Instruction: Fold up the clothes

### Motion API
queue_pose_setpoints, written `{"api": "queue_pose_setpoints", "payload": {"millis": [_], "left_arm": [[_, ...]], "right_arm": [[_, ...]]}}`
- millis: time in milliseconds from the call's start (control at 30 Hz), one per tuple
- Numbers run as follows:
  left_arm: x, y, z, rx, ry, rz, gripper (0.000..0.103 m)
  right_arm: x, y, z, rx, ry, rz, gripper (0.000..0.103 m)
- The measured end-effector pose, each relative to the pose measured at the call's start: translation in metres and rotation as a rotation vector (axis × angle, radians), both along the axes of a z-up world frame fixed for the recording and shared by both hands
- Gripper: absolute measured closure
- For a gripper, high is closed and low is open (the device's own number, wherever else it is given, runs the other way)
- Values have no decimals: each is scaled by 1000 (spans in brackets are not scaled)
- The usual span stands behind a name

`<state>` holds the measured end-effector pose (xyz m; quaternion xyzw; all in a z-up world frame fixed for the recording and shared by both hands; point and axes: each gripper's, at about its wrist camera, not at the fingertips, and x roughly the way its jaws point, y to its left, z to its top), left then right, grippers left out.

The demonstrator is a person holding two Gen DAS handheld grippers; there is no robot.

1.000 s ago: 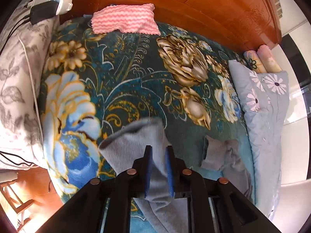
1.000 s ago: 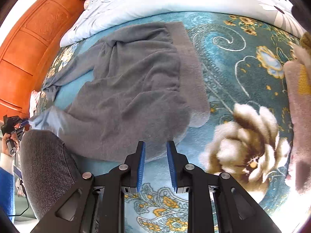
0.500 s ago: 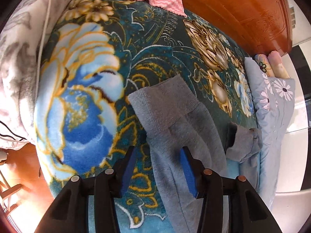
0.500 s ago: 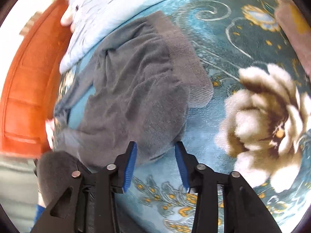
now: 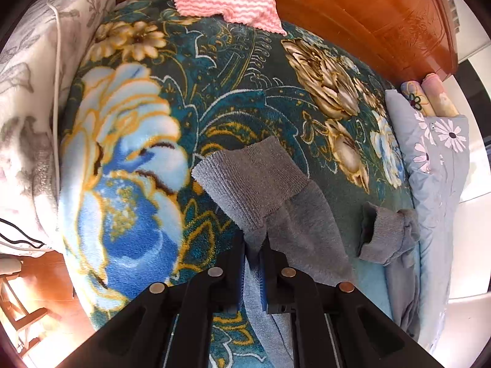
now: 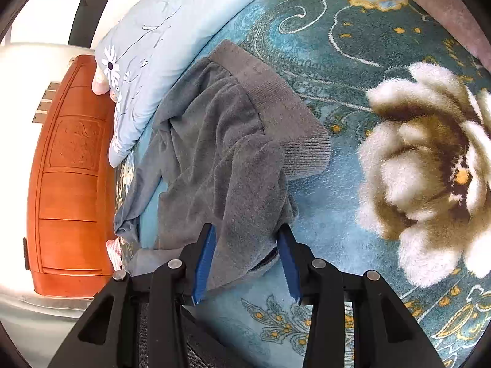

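Left wrist view: left gripper (image 5: 252, 263) pinched nearly shut on a fold of the grey sweater (image 5: 294, 230), blue fingers (image 5: 241, 271) narrow with cloth between them, just behind the ribbed cuff (image 5: 248, 181) of one sleeve. Sleeve running straight ahead from the fingers, long axis away from the camera, cuff end farthest out and lying flat on the floral blanket (image 5: 129, 159) of the bed. Second cuff (image 5: 383, 230) crumpled off to the right, near the pale daisy quilt (image 5: 442, 153). Pink zigzag cloth (image 5: 227, 6) well beyond, against the wooden headboard (image 5: 383, 9). Right wrist view: right gripper (image 6: 247, 259) spread wide, fingers (image 6: 205, 257) straddling the near edge of the sweater body (image 6: 221, 159) without closing on it; ribbed hem band (image 6: 276, 104) ahead and to the right, body stretching away toward the headboard. Probably a sleeve fold in hand, left side holding, right side placed to pin or take the body edge. Collar and shoulder seams not discernible; cloth under both grippers cut off by the black frames; how many layers sit between the left fingers impossible to tell.
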<state>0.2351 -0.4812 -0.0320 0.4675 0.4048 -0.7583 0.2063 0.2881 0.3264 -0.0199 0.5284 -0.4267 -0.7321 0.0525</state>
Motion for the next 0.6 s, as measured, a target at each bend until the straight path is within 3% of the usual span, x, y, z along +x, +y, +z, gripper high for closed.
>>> {"api": "queue_pose_setpoints", "payload": {"millis": [100,433,467,500,533,600], "left_arm": [[7,-3,3,8,7,9,95],[15,-4,10,45,12,8,95],[12,-3,14,49,18,2,95],[9,-2,18,52,25,-3,95],[6,-1,22,55,31,-9,95],[-1,1,30,62,43,-19,96]], "right_arm": [[4,-7,-1,-4,2,13,39],[-13,-16,-21,67,-81,-71,39],[-16,-20,-18,83,-86,-56,43],[-18,-23,-15,99,-91,-42,65],[-21,-27,-12,115,-96,-28,77],[-26,-32,-1,157,-75,10,88]]}}
